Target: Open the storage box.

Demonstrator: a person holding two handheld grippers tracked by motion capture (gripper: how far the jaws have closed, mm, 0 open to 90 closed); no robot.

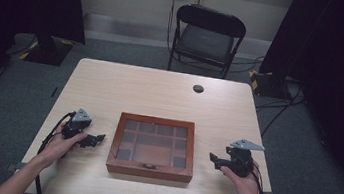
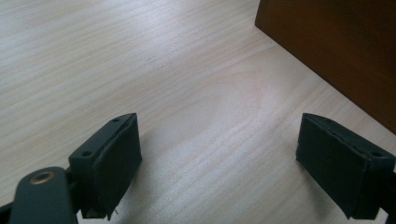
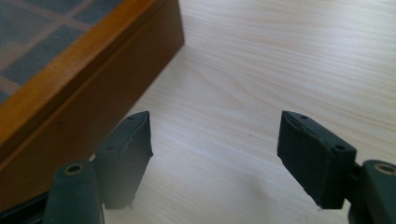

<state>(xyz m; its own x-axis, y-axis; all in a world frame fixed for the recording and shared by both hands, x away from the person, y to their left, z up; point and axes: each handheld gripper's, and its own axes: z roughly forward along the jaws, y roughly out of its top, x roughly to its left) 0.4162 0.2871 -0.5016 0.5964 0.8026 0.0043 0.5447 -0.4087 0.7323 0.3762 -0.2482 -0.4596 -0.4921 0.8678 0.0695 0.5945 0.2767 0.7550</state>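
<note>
A brown wooden box (image 1: 152, 146) with a glass-paned lid and a small front knob sits shut at the middle of the table, near the front edge. To its left rests my left gripper (image 1: 98, 139), held by a hand, open, pointing at the box's left side. In the left gripper view its jaws stand wide apart over bare wood (image 2: 217, 154), the box's wall (image 2: 336, 46) at upper right. My right gripper (image 1: 212, 158) sits to the box's right, open, aimed at the box. The right gripper view shows the box's corner (image 3: 70, 88) at left.
The light wooden table (image 1: 160, 90) has a round cable hole (image 1: 198, 88) near its far edge. A black folding chair (image 1: 205, 38) stands behind the table. Dark curtains flank both sides, and cables lie on the floor at the right.
</note>
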